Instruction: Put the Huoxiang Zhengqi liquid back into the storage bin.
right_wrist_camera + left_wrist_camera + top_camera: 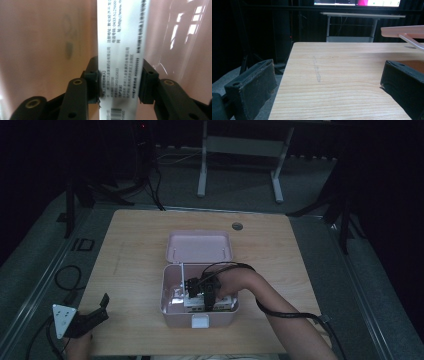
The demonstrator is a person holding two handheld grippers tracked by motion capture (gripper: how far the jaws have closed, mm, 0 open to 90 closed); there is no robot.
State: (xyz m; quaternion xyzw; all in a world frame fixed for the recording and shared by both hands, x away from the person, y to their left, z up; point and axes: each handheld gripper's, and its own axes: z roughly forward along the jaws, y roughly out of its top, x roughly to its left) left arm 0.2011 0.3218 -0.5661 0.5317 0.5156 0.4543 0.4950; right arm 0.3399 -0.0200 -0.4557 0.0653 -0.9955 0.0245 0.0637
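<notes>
A narrow white cardboard box printed with black text (121,57) is clamped by its two long sides between the jaws of the right gripper (207,292), inside the open pale pink plastic storage box (170,312), whose lid (199,246) lies back at twelve o'clock. The left gripper (92,316) is held at the light wooden table's (130,255) edge, at eight o'clock from the storage box, its jaws spread wide with nothing gripped.
</notes>
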